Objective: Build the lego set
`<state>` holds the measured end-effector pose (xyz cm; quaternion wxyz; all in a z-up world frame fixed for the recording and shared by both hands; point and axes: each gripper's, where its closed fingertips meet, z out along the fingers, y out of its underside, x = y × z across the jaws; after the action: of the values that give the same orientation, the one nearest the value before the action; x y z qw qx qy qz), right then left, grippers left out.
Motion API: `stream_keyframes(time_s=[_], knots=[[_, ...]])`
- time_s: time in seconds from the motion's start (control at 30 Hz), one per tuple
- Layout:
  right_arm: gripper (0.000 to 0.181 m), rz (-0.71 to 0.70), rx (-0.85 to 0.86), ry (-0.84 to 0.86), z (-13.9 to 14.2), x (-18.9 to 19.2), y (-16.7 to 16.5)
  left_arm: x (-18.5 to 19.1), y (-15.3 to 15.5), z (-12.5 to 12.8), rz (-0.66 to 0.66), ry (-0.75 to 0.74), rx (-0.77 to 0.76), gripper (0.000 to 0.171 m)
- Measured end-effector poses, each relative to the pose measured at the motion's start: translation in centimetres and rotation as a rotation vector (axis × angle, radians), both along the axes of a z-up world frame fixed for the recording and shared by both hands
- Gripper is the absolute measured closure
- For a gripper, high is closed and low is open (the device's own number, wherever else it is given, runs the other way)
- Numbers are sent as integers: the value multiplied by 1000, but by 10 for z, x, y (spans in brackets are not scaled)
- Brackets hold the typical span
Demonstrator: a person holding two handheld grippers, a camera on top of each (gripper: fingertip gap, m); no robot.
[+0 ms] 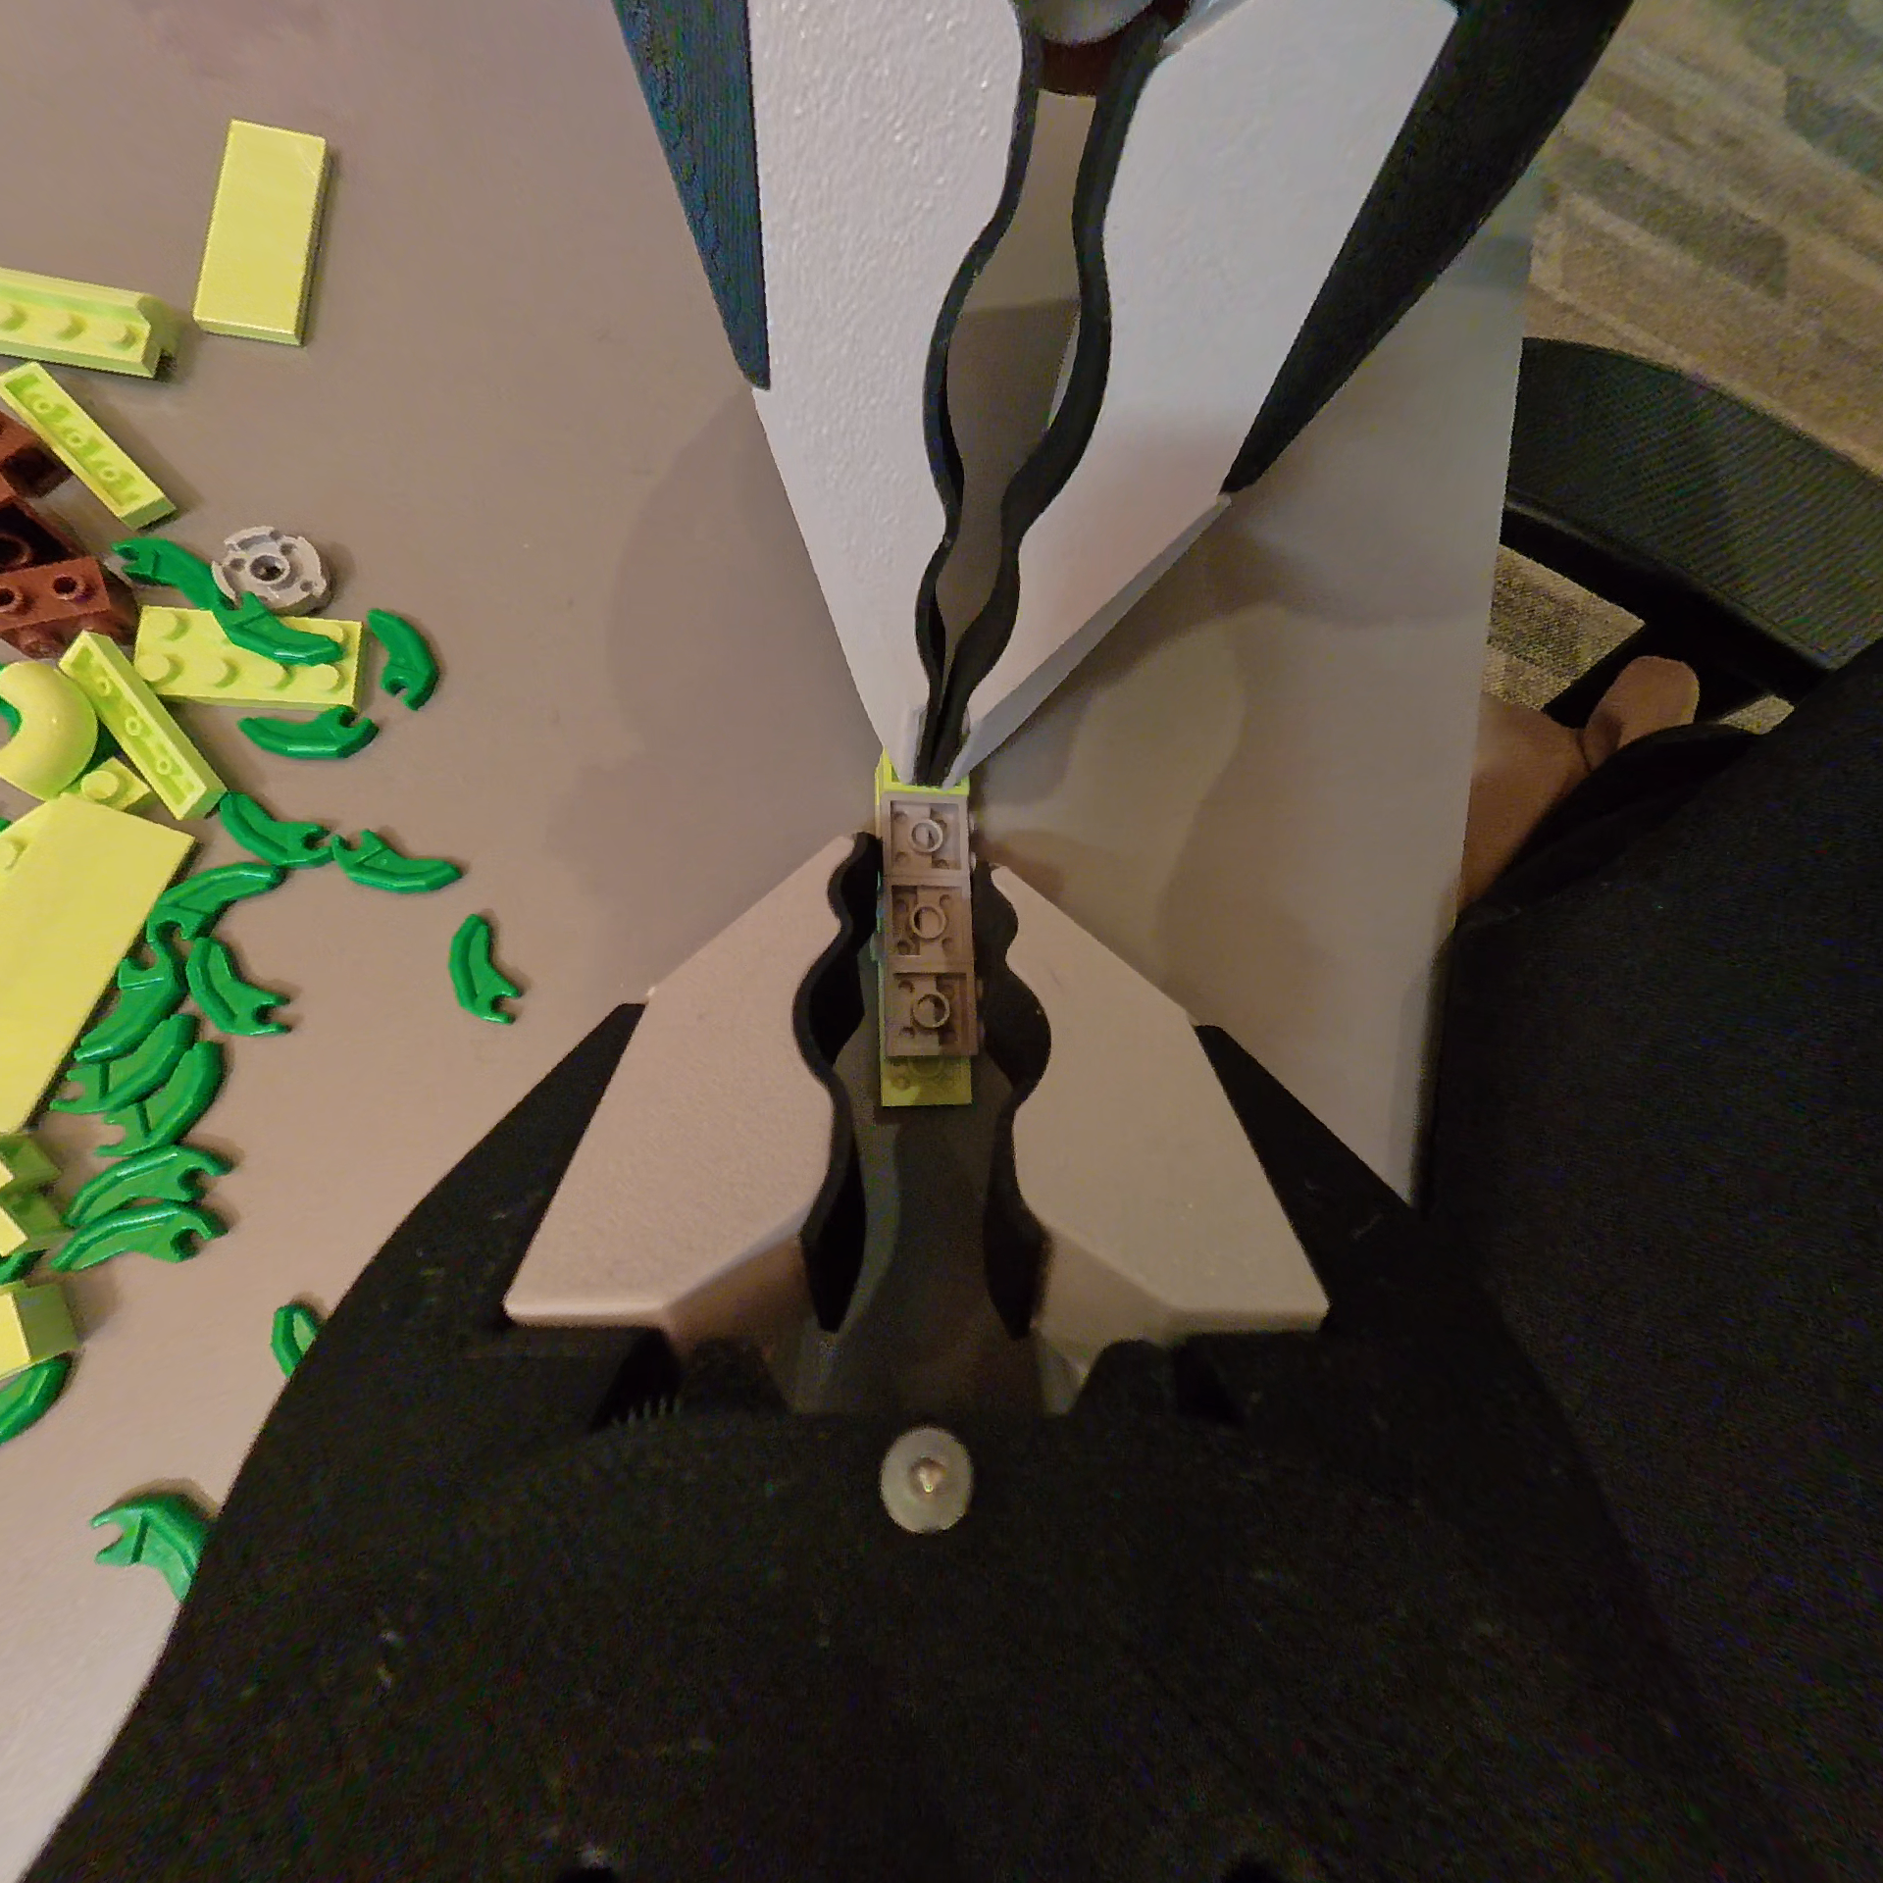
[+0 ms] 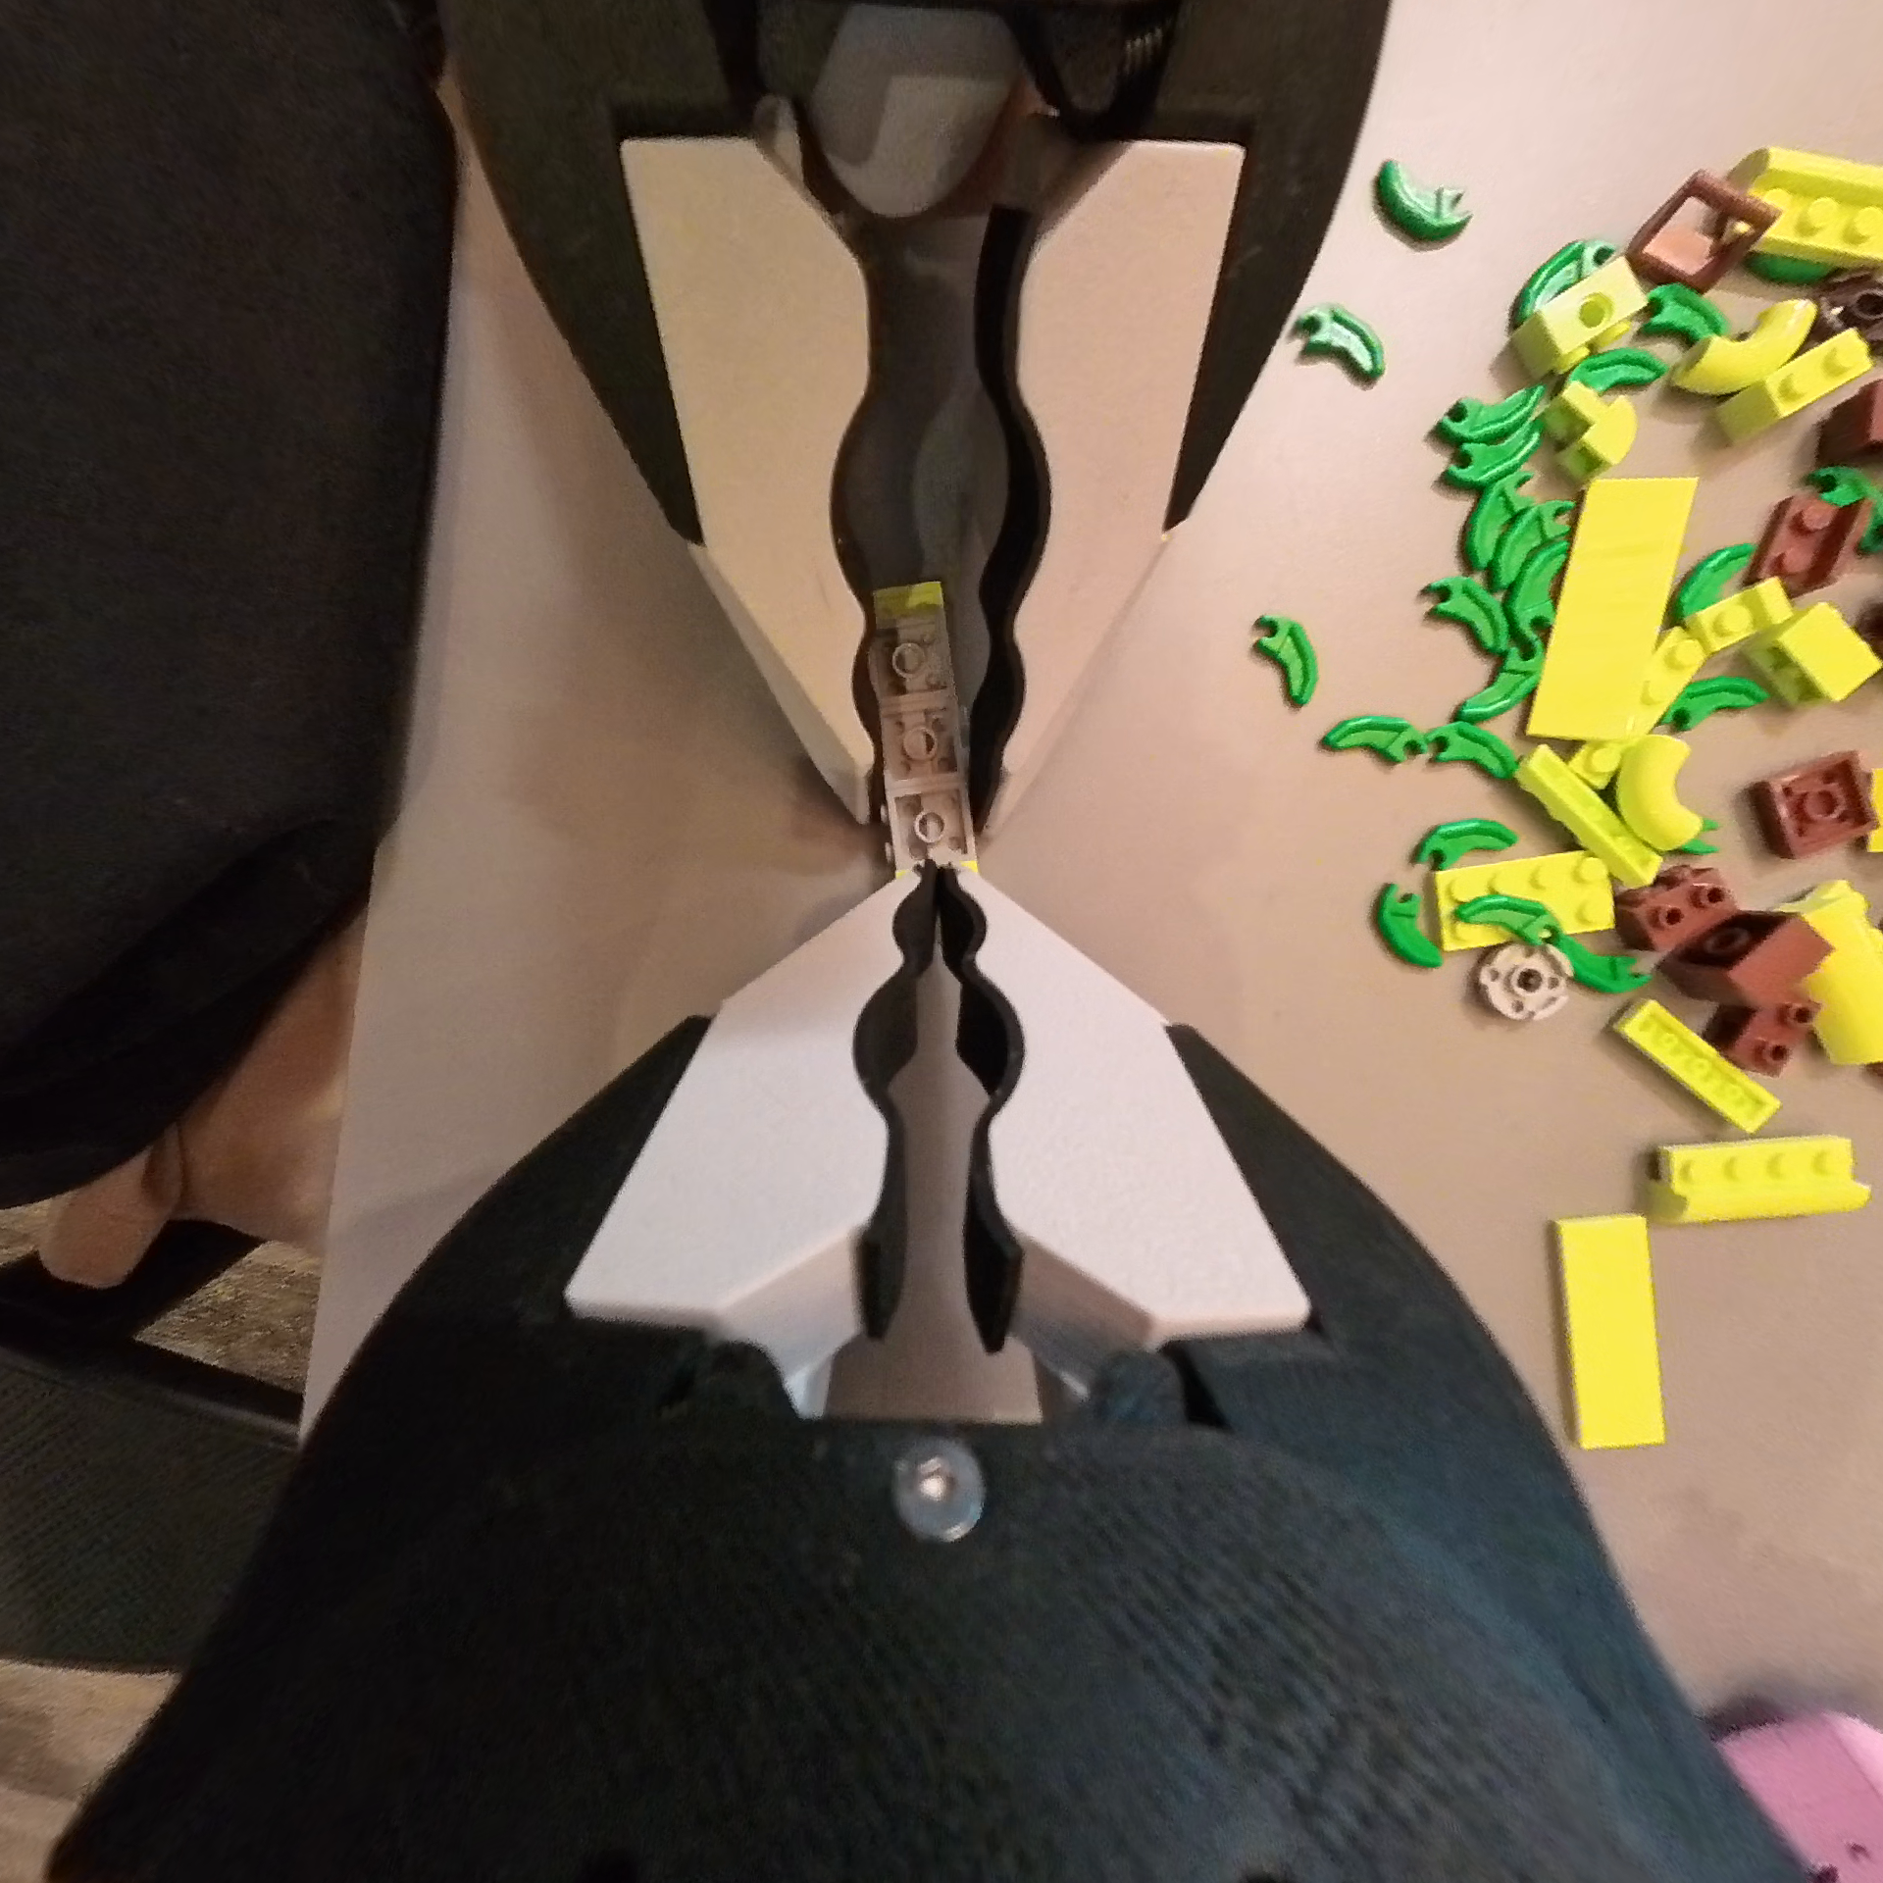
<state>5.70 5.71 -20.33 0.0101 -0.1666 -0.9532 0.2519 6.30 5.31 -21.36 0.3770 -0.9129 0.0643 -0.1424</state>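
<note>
left tool is gripping a small lego assembly: a lime-green plate carrying three grey studded pieces in a row. its black wavy fingers are sitting narrow, pressed on both long sides of the strip. the assembly is hanging above the bench, near the bench edge.

right tool is meeting the assembly end-on from the opposite side. its fingers are drawn nearly together, tips touching the end of the lime plate just past the last grey piece; whether it is truly pinching the plate or only butting against it is hard to tell, as the contact is tiny and blurred.

loose parts are lying in a heap to the side on the bench: many dark green leaf pieces, lime-green flat tiles, lime studded plates, a lime curved piece, brown bricks and one grey round plate at the heap's edge. in the right wrist view the same heap is showing, with an open brown frame piece at its far end.

a black chair is standing beyond the bench edge, and a person's dark clothing is filling that side.
</note>
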Motion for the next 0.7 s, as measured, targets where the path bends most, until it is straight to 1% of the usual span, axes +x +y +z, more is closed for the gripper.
stream_keyframes(time_s=[0.3, 0.43, 0.6, 0.7], knots=[[181, 45, 19, 6, -2, 1, 1, 0, 0, 0, 0, -2, 0, 156], [181, 53, -26, 2, -2, 1, 1, 0, 0, 0, 0, -10, -1, 156], [181, 16, -69, 33, -2, 0, 0, 0, 0, 0, 0, -9, -1, 156], [181, -61, -111, 25, 1, 0, 2, 0, 0, 0, 0, -5, -1, 156]])
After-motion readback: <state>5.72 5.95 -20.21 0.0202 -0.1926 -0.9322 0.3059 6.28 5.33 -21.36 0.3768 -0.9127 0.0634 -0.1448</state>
